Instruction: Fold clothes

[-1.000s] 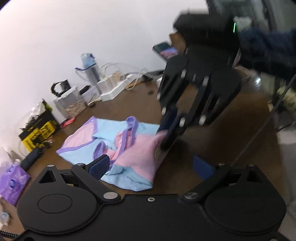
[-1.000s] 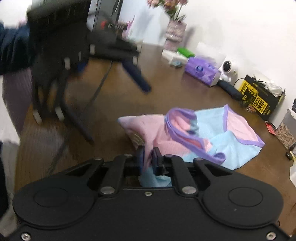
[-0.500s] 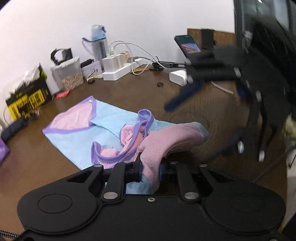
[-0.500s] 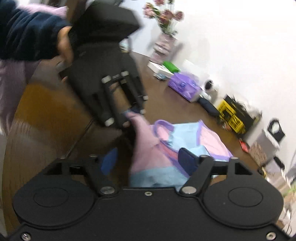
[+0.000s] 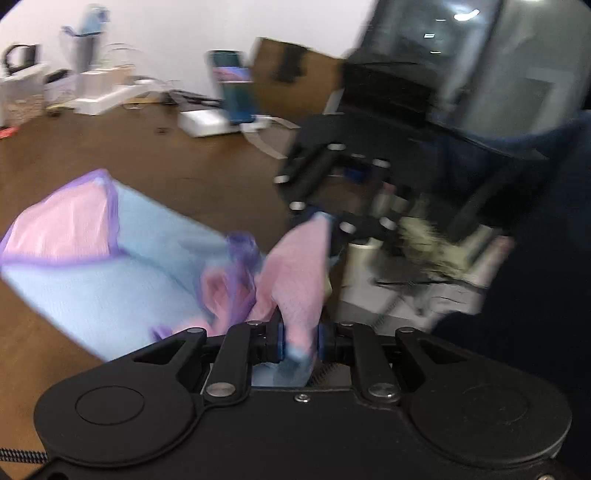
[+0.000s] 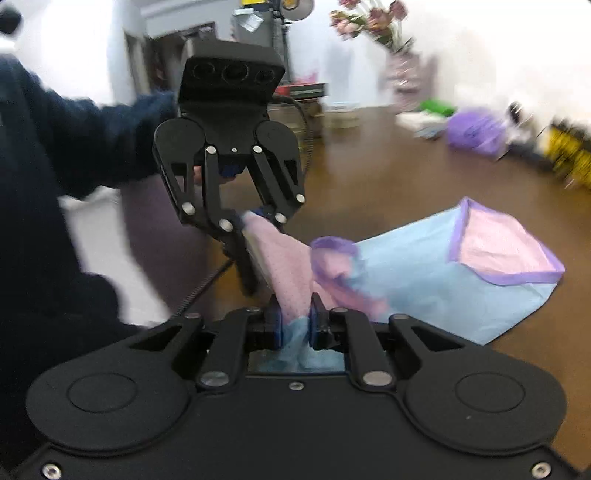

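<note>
Both tongs, left (image 5: 300, 341) and right (image 6: 294, 325), are clamped on the garment (image 6: 424, 280); its edge should be kept taut and lifted evenly.

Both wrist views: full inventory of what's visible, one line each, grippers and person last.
garment: 1, light blue and pink with purple trim, partly on the table, near end lifted
table: 1, brown wood
phone: 1, lit screen, propped at the table's far side
power strip: 1, white, by the wall
tissue pack: 1, purple, blurred
flowers: 1 bunch, pink, far end
left gripper: black, shut on garment
right gripper: black, shut on garment
sleeve: dark blue, behind left gripper
</note>
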The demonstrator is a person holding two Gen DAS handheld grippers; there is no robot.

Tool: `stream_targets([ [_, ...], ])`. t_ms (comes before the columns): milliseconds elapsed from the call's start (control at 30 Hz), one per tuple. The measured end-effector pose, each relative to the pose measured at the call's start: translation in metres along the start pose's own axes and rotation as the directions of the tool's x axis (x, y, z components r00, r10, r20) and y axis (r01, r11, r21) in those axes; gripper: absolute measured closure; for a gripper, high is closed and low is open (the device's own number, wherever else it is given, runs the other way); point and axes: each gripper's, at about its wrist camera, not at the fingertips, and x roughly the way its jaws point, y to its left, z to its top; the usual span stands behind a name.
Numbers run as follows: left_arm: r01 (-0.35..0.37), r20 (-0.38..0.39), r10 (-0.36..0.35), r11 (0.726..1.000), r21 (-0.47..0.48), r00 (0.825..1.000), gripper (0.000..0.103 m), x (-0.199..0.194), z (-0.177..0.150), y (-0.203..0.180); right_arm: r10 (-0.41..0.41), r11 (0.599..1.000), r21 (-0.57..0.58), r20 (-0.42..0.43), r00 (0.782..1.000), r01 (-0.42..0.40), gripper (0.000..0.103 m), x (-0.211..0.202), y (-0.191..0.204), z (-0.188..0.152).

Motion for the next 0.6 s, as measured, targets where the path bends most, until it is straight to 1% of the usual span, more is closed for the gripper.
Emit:
stream_targets([
  [33, -0.005, 0.005, 0.006, 1.000, -0.011, 1.000, 0.087, -0.002, 0.002, 0.004, 0.023, 0.999, 0.030, 0.000, 1.000, -0.023, 0.087, -0.002, -0.002, 0.002],
  [67, -0.011, 0.009, 0.011, 1.000, -0.023, 1.000, 0.087, -0.004, 0.004, 0.009, 0.024, 0.998, 0.049, -0.002, 1.000, -0.024, 0.087, -0.001, -0.007, 0.005],
  [133, -0.029, 0.010, 0.030, 0.999, -0.042, 1.000, 0.087, -0.006, 0.006, 0.021, -0.003, 0.992, 0.126, 0.000, 1.000, 0.003, 0.086, 0.004, -0.027, 0.014],
  [200, -0.071, 0.011, 0.072, 0.995, -0.065, 0.997, 0.087, -0.009, 0.007, 0.039, -0.016, 0.989, 0.144, 0.005, 1.000, 0.015, 0.086, 0.009, -0.038, 0.019],
  [267, -0.090, 0.018, 0.092, 0.992, -0.091, 0.996, 0.087, -0.014, 0.006, 0.055, -0.045, 0.988, 0.145, 0.003, 0.999, 0.044, 0.086, 0.014, -0.051, 0.027],
  [333, -0.117, 0.019, 0.120, 0.988, -0.104, 0.993, 0.084, -0.016, 0.005, 0.061, -0.078, 0.986, 0.149, -0.009, 0.997, 0.078, 0.085, 0.016, -0.058, 0.031],
  [367, -0.154, 0.018, 0.158, 0.979, -0.132, 0.987, 0.072, -0.015, 0.005, 0.072, -0.109, 0.981, 0.156, -0.017, 0.994, 0.111, 0.082, 0.020, -0.064, 0.031],
  [400, -0.191, 0.015, 0.197, 0.965, -0.182, 0.980, 0.050, -0.013, 0.004, 0.081, -0.144, 0.976, 0.162, -0.025, 0.989, 0.146, 0.070, 0.024, -0.069, 0.031],
  [433, -0.210, 0.009, 0.217, 0.955, -0.211, 0.976, 0.038, -0.011, 0.002, 0.086, -0.205, 0.964, 0.164, -0.035, 0.978, 0.208, 0.061, 0.027, -0.073, 0.030],
  [467, -0.243, -0.009, 0.248, 0.940, -0.239, 0.969, 0.026, -0.008, -0.002, 0.091, -0.242, 0.956, 0.164, -0.037, 0.970, 0.245, 0.058, 0.031, -0.076, 0.030],
  [500, -0.272, -0.025, 0.275, 0.926, -0.262, 0.961, 0.026, -0.006, -0.005, 0.096, -0.287, 0.944, 0.161, -0.039, 0.957, 0.289, 0.057, 0.033, -0.078, 0.029],
  [533, -0.288, -0.029, 0.291, 0.922, -0.258, 0.956, 0.026, -0.005, -0.007, 0.095, -0.335, 0.929, 0.156, -0.034, 0.942, 0.336, 0.057, 0.031, -0.078, 0.027],
  [567, -0.310, -0.029, 0.313, 0.917, -0.251, 0.949, 0.026, -0.006, -0.011, 0.094, -0.382, 0.914, 0.145, -0.005, 0.924, 0.379, 0.057, 0.022, -0.073, 0.025],
  [600, -0.328, -0.022, 0.335, 0.907, -0.262, 0.942, 0.026, -0.009, -0.013, 0.092, -0.408, 0.906, 0.133, 0.022, 0.913, 0.402, 0.057, 0.016, -0.067, 0.024],
])
